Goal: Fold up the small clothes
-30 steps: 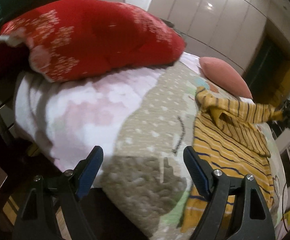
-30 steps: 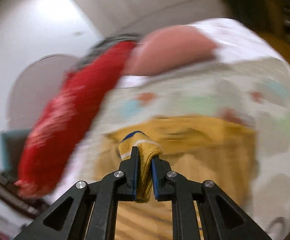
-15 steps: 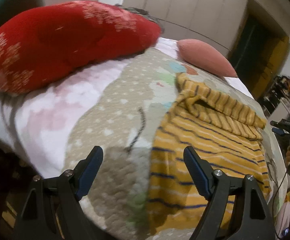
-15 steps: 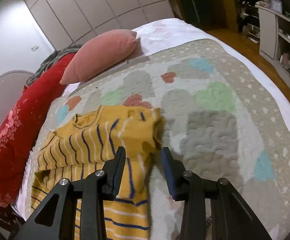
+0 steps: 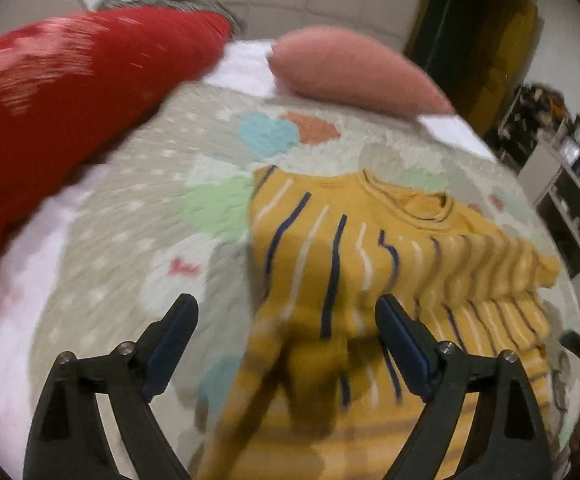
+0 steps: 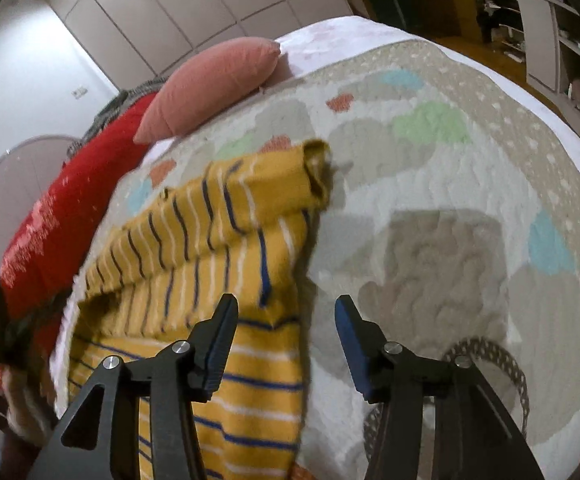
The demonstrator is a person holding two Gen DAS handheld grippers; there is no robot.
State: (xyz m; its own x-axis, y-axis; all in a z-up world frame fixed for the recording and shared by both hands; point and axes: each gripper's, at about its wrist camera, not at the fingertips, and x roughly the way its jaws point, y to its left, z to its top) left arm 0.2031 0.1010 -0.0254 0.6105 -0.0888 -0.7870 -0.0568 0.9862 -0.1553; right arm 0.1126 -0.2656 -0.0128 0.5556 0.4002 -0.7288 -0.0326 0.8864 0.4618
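From the left wrist, the left tongs stood wide and were opening further, gripping nothing; below their tips lay the yellow striped sweater, spread on the heart-patterned quilt of the bed. The picture was blurred, so whether the right-hand pad touched the cloth I could not tell. A red pillow lay at the left and a pink pillow beyond the sweater's neckline. From the right wrist, the right tongs stood about half apart, their jaws opening, with only the sweater's right edge under the gap and nothing clamped. One sleeve lay folded across the sweater's body, its cuff near the garment's right edge. A dotted band curled on the quilt behind the right finger, and white cupboard doors lined the far wall.
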